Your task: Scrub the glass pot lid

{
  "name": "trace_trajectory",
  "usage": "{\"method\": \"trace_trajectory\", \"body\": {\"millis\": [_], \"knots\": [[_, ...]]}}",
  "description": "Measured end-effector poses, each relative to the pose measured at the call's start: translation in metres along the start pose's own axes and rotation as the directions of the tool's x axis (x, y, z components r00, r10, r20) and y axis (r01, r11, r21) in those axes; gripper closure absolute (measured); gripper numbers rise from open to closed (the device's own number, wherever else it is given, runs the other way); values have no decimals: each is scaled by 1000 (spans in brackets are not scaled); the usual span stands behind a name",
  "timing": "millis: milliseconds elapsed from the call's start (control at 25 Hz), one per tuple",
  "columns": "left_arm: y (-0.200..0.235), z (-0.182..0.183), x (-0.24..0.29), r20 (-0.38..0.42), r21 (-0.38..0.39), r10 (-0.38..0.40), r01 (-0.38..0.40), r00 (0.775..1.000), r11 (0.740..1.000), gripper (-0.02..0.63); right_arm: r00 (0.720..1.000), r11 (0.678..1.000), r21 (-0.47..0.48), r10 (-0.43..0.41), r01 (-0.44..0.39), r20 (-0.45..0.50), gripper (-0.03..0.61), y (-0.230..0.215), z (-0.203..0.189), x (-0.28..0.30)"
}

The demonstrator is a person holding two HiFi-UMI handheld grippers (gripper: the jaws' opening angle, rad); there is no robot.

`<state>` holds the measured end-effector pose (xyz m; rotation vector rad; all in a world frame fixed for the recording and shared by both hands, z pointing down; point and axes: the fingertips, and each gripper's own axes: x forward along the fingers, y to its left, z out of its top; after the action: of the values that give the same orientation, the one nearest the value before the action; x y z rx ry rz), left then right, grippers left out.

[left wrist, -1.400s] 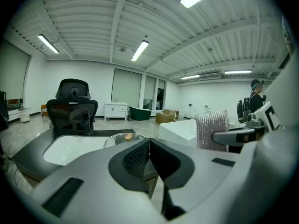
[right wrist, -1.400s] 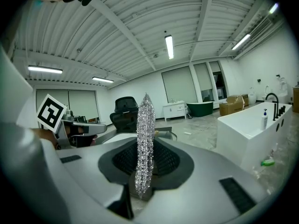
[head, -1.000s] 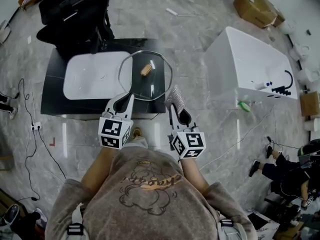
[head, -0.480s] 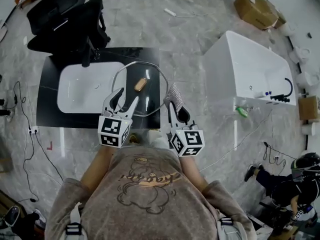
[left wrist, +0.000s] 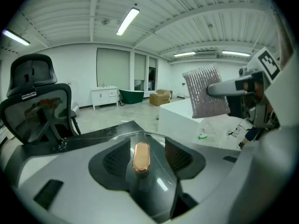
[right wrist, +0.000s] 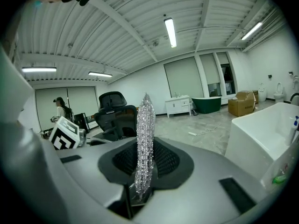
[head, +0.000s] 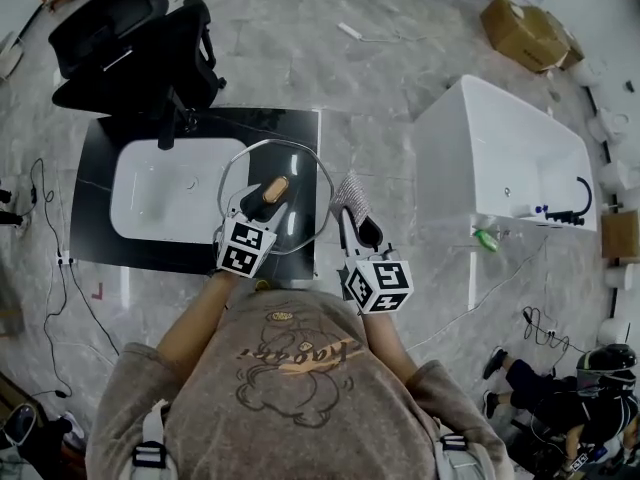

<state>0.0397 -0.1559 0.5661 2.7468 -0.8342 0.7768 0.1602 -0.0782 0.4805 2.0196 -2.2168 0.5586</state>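
Left gripper view: the left gripper (left wrist: 145,156), jaws just opening and wide apart, straddles the knob (left wrist: 141,156) of the glass pot lid (head: 300,183), apparently without touching it. The right gripper (right wrist: 142,171) clamps the scrubber (right wrist: 144,139). With nothing gripping it, the lid on the counter (head: 110,253) may skid under scrubbing.

No text can be read with certainty. Curved lettering is printed across a bear drawing on the person's shirt (head: 300,358), but it is too small and distorted to be made out.
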Motion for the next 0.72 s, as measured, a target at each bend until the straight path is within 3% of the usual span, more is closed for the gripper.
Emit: {"method": "trace_trajectory", "body": {"millis": [280,360,480,600,720], "knots": [[12,-42,57,-139,-5,44,-45,989,999,387,998,999,6,35,-34,-50,495,-16,-6,16],[15,-47,60,-154,-17,65,-68,986,998,423,996,998,8,56,-55,-70,495,-19,-8,22],[16,-46,62,-150,-39,61,-67,987,997,425,985,991,20,132,-130,-107,495,-23,-9,39],[16,-45,63,-146,-58,52,-61,988,996,423,955,966,6,256,-258,-147,495,-21,-5,71],[15,-45,64,-147,-75,52,-64,988,995,423,887,907,-40,398,-418,-235,495,-6,-3,111]]}}
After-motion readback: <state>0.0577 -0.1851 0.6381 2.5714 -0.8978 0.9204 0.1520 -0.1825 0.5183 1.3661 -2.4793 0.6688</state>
